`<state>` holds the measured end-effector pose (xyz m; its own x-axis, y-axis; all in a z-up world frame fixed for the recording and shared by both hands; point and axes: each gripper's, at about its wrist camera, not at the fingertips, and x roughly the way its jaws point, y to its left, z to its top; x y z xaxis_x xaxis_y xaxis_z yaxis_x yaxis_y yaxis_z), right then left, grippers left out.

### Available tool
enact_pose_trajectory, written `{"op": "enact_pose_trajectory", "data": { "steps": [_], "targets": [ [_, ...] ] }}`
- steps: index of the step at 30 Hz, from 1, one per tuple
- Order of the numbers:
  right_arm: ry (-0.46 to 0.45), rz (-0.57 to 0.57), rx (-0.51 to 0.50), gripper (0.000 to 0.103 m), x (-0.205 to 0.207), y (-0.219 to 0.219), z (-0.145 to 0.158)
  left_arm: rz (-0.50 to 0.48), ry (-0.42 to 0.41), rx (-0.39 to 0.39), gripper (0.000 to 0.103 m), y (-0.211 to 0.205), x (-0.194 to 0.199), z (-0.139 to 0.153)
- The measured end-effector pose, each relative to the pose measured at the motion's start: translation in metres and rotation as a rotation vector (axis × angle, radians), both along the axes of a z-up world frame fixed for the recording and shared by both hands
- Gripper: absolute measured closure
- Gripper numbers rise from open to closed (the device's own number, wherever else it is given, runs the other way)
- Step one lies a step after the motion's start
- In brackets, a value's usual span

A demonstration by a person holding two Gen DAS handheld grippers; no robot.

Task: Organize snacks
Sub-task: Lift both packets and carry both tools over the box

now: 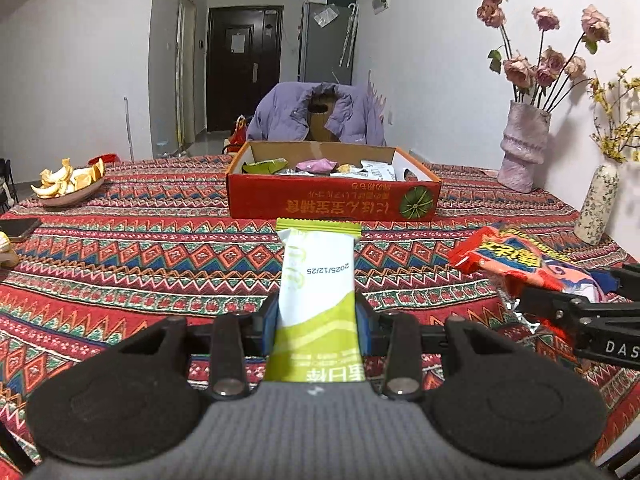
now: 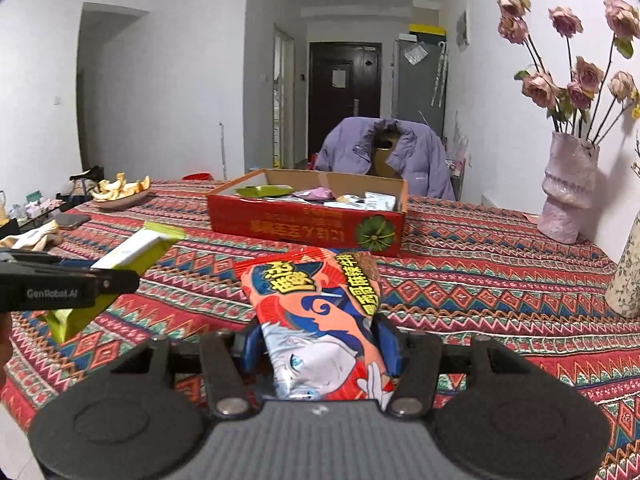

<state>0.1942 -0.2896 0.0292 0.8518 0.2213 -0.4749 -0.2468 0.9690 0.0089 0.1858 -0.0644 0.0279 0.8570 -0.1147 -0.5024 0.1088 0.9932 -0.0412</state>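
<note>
A long table [image 1: 120,264] is covered with a red woven cloth with zigzag bands. The landmark is the red cardboard box [image 1: 332,200], open at the top, which stands in the middle of the table and already holds several small snack packets. Left of the box and well apart from it sits a bowl of orange peels [image 1: 70,184]. Right of the box, by the white wall, stands a pale purple vase with dried roses [image 1: 522,146], and nearer than it a small flowered bottle vase [image 1: 598,206]. Behind the box a chair carries a purple jacket [image 1: 316,114], and further behind are a dark door [image 1: 244,68] and a grey fridge [image 1: 326,40].

The left gripper [image 1: 318,316] points toward the box, tilted a little downward, above the cloth on the near side of the box. Its blue pads are clenched on a green and white snack bar [image 1: 318,280], which sticks out forward with its crimped end just short of the box front.

The right gripper [image 2: 320,344] is beside it, to the right, also aimed at the box and slightly down. Its jaws grasp a red snack bag [image 2: 320,312] with cartoon print, lifted off the cloth, its far end near the box's front wall.
</note>
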Motion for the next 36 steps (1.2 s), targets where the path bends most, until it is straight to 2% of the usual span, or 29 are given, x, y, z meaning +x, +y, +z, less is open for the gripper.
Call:
{"op": "enact_pose_trajectory", "data": {
  "steps": [9, 16, 19, 24, 31, 36],
  "targets": [
    [-0.016, -0.005, 0.003, 0.048, -0.013, 0.006, 0.006, -0.011, -0.022, -0.016, 0.065, 0.006, -0.016, 0.006],
    [-0.008, -0.001, 0.019, 0.048, -0.003, 0.008, 0.013, -0.053, -0.008, -0.036, 0.065, 0.009, 0.004, 0.017],
    [-0.008, 0.006, 0.037, 0.048, 0.015, 0.006, 0.026, -0.075, 0.016, -0.069, 0.065, 0.009, 0.026, 0.027],
    [-0.013, 0.004, 0.063, 0.048, 0.058, 0.002, 0.05, -0.081, 0.002, -0.089, 0.065, 0.007, 0.073, 0.055],
    [-0.02, -0.018, 0.061, 0.048, 0.137, -0.003, 0.084, -0.085, 0.015, -0.089, 0.065, -0.006, 0.153, 0.084],
    [-0.022, -0.033, 0.026, 0.048, 0.202, -0.002, 0.103, -0.086, 0.021, -0.079, 0.065, -0.018, 0.217, 0.094]
  ]
}}
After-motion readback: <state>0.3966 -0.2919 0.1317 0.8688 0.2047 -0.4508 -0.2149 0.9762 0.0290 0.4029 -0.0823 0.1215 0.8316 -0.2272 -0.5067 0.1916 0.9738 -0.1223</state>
